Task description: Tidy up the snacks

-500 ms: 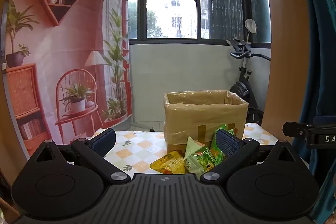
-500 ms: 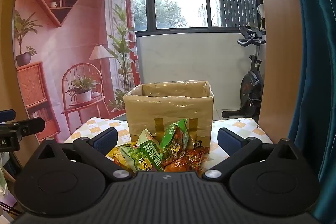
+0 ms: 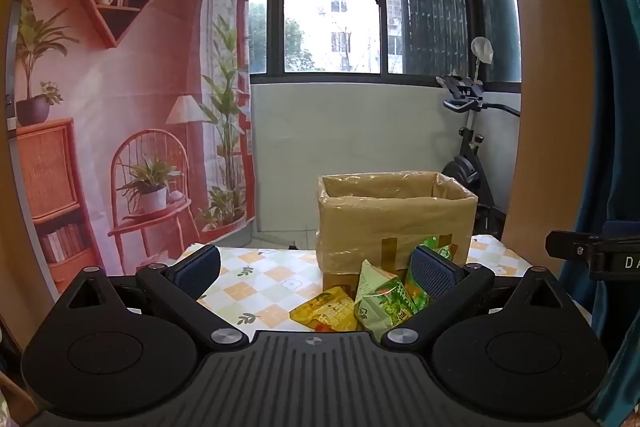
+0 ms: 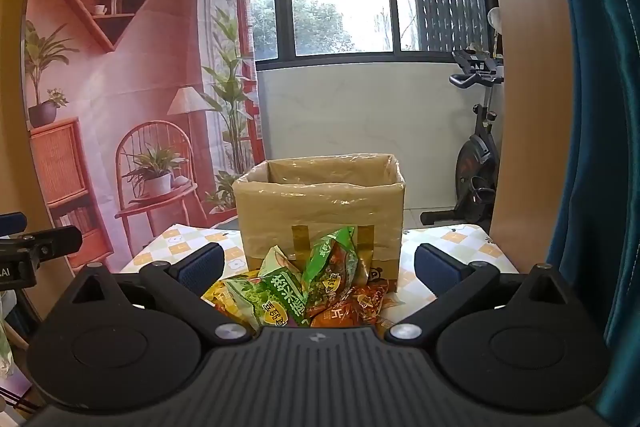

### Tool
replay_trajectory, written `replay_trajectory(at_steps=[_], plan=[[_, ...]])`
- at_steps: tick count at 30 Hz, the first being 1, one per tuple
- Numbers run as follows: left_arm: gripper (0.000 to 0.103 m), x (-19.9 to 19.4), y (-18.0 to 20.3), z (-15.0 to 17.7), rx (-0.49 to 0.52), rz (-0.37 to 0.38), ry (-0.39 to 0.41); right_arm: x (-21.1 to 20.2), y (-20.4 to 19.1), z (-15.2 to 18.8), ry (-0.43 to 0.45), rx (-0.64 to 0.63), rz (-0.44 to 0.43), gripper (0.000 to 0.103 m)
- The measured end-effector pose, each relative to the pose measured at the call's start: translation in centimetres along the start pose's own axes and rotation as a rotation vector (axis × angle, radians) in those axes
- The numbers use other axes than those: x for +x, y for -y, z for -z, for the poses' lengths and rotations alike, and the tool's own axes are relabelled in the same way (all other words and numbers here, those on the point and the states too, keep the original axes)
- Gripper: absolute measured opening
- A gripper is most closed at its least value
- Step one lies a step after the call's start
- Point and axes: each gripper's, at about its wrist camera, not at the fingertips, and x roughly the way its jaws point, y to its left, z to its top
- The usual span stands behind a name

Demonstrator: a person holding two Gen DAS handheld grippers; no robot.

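Note:
An open cardboard box [image 3: 394, 223] lined with clear plastic stands on a checkered tablecloth [image 3: 260, 279]; it also shows in the right wrist view [image 4: 320, 215]. A pile of snack bags lies in front of it: a yellow bag [image 3: 326, 315] and green bags [image 3: 382, 301] in the left wrist view, green bags [image 4: 280, 287] and an orange bag [image 4: 352, 307] in the right wrist view. My left gripper [image 3: 316, 265] is open and empty, short of the pile. My right gripper [image 4: 318, 265] is open and empty, centred on the pile.
A printed backdrop [image 3: 112, 115] hangs at the left. An exercise bike [image 4: 478, 147] stands at the back right by the window. A teal curtain [image 4: 600, 107] hangs at the right. The other gripper's body shows at each view's edge [image 3: 592, 255].
Both views have barely shifted; both grippers stay open and the snack pile and box have not moved.

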Motion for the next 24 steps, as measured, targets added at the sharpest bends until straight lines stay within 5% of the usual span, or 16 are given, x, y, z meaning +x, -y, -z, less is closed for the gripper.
replay_trajectory(at_steps=[24], plan=[[0.102,0.02,0.09,0.08,-0.001,0.002,0.001,0.09,0.62,-0.1,0.0,0.004,0.004,0.103]])
